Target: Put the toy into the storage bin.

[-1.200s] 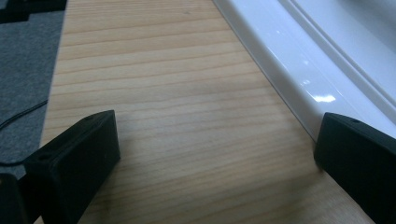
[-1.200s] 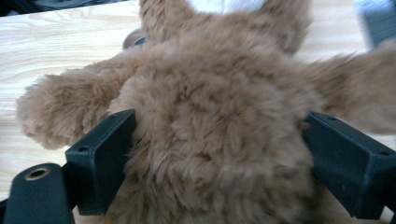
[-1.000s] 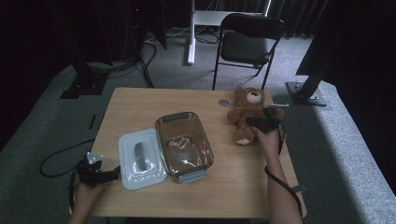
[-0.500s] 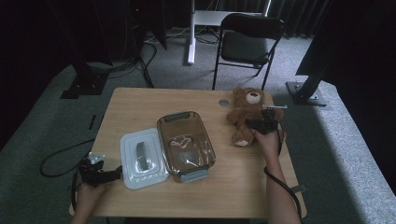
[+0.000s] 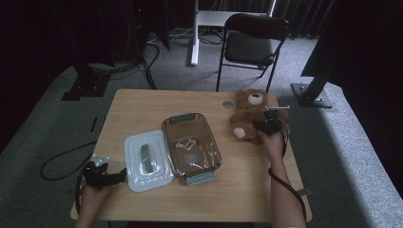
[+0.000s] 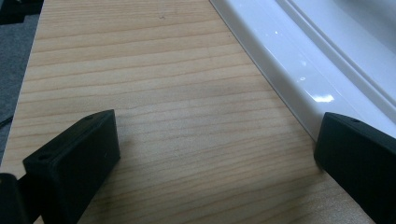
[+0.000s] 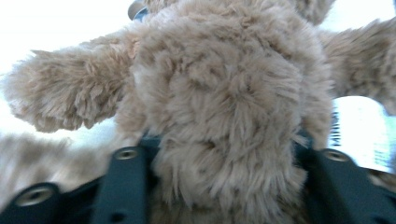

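Spanning most of the high view, a light wooden table [image 5: 142, 107] carries, from biggest to smallest, a clear plastic container [image 5: 191, 147] standing open at its middle, a brown teddy bear [image 5: 248, 114] lying near the far right corner, and a white lid [image 5: 147, 161] lying flat just left of the container. Judging from this layout, the work looks barely begun: the lid is already off, the container holds only some small pale bits, and the bear has yet to leave the table. The right gripper [image 5: 267, 125] sits over the bear's lower body; its jaws have just been closing and, in the right gripper view, they press into the plush belly [image 7: 224, 116] from both sides, so the grasp appears made. Lifting the bear and carrying it left to the container would remain, probably followed by fitting the lid. The left gripper [image 5: 102, 176] rests at the near left edge, jaws spread wide around nothing, one beside the lid's rim.
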